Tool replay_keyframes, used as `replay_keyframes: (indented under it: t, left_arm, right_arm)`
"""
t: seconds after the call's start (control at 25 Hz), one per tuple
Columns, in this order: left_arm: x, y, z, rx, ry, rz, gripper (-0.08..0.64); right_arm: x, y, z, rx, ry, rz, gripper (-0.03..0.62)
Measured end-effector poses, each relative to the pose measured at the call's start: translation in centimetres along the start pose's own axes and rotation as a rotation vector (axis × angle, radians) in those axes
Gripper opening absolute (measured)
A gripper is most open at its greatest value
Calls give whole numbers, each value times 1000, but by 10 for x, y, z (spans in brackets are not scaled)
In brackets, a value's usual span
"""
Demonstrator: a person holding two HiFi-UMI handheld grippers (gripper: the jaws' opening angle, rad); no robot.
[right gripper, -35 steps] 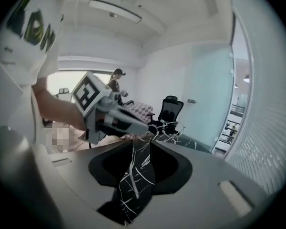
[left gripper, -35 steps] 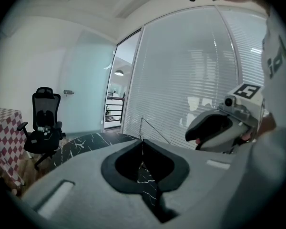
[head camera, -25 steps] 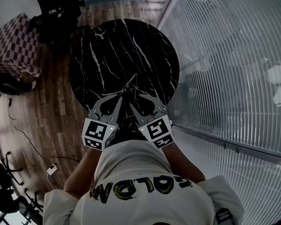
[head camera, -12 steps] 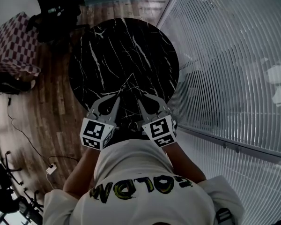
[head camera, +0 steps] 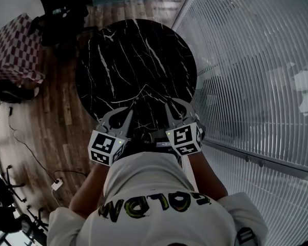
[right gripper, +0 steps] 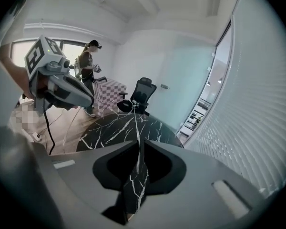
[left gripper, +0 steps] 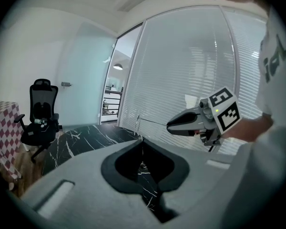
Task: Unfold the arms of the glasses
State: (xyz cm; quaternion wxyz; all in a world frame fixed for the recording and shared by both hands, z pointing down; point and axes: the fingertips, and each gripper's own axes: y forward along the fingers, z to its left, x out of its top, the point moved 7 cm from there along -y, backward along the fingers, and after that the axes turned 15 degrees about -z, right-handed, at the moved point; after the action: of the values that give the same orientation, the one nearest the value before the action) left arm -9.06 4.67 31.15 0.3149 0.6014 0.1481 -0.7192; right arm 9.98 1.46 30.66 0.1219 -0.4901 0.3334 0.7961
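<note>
**Wire glasses held between two grippers above a black marble table**

A pair of thin wire glasses (left gripper: pixel 138 123) is held in the air over the near edge of a round black marble table (head camera: pixel 118 50), just in front of the person's chest. Seen from the head view, the left gripper (head camera: pixel 132 106) and the right gripper (head camera: pixel 168 104) are angled towards each other, with their tips apart and the glasses stretched between them.

In the left gripper view, the jaws are seen pressed together at their tips on a thin part of the frame, which rises upright out of them. From the top of that part a fine wire arm (left gripper: pixel 152 122) is seen running across to the tip of the right gripper.

In the right gripper view, the jaws have just been closing and now stand narrow, nipping the wire that runs between them (only a slit is left at the tips). The wire is seen leading up and away from these jaws towards the rest of the glasses.

Around the table, a wooden floor (head camera: pixel 46 111), a black office chair (head camera: pixel 61 14) and a piece of furniture covered in checked cloth (head camera: pixel 15 47) can be made out. A wall of slatted blinds (head camera: pixel 246 60) fills the right side. A second person (right gripper: pixel 88 63) is seen standing far off in the right gripper view.
</note>
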Motion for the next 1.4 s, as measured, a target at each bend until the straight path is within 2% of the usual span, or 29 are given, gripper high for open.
replay_keyframes:
  t: [0.12,0.36,0.44,0.72,0.88,1.12,1.28,1.4]
  left_arm:
    - [-1,1,0,5,-4,5,5]
    - [-2,0,4,44,-17,23,6]
    - [-3,3,7,52,-12,28,5]
    - [-23,5,12,60,-31,76,5]
    - [-44,13,20,59,-31,93,5]
    - [-82,20,30,68,-72,122,5]
    - [-118,25,39,78,-98,144,5]
    - [-144,32,45,81,-107,155,5]
  right_arm:
    - [-2,1,2,13,-10,1,48]
    - [-1,0,7,38,34,-38,91]
    - [1,1,6,49,47,-70,112]
    - [-2,-3,14,99,147,-207,114]
    - [-17,7,20,107,169,-234,112]
    - [-38,12,34,154,199,-260,94]
    - [-67,21,49,184,219,-223,92]
    - [-85,30,56,172,260,-232,91]
